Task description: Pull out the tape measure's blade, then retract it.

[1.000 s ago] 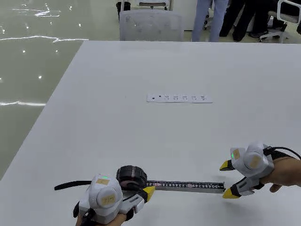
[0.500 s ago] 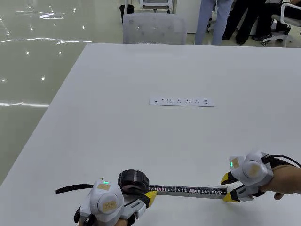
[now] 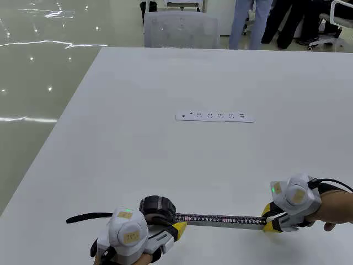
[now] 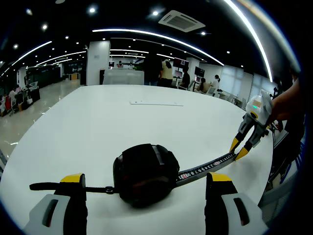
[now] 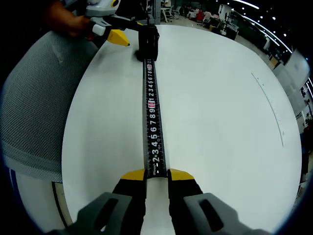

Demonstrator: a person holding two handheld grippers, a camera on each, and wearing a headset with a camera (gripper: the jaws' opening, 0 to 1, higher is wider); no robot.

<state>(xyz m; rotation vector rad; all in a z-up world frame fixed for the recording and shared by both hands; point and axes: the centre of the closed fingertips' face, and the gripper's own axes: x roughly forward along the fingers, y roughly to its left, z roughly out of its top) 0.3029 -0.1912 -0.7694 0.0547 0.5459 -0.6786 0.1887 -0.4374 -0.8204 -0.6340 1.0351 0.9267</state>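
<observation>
A black tape measure case (image 3: 157, 208) lies near the table's front edge, its black strap (image 3: 85, 217) trailing left. The blade (image 3: 220, 220) runs out to the right along the white table (image 3: 165, 154). My left gripper (image 3: 162, 223) stands open, its yellow-tipped jaws wide on either side of the case (image 4: 145, 174) without clearly touching it. My right gripper (image 3: 267, 220) is shut on the blade's free end. In the right gripper view, the numbered blade (image 5: 152, 112) leads from between the closed jaws of that gripper (image 5: 156, 174) to the case (image 5: 148, 44).
A white power strip (image 3: 215, 116) lies flat at the table's middle. A grey mesh chair (image 3: 179, 30) stands at the far edge, with people (image 3: 248, 16) standing behind it. The table's left edge drops to a glossy floor (image 3: 33, 83).
My right gripper's jaws, spread apart a second ago around the blade's end, have come together on it. The blade stays drawn out and the left gripper holds its place.
</observation>
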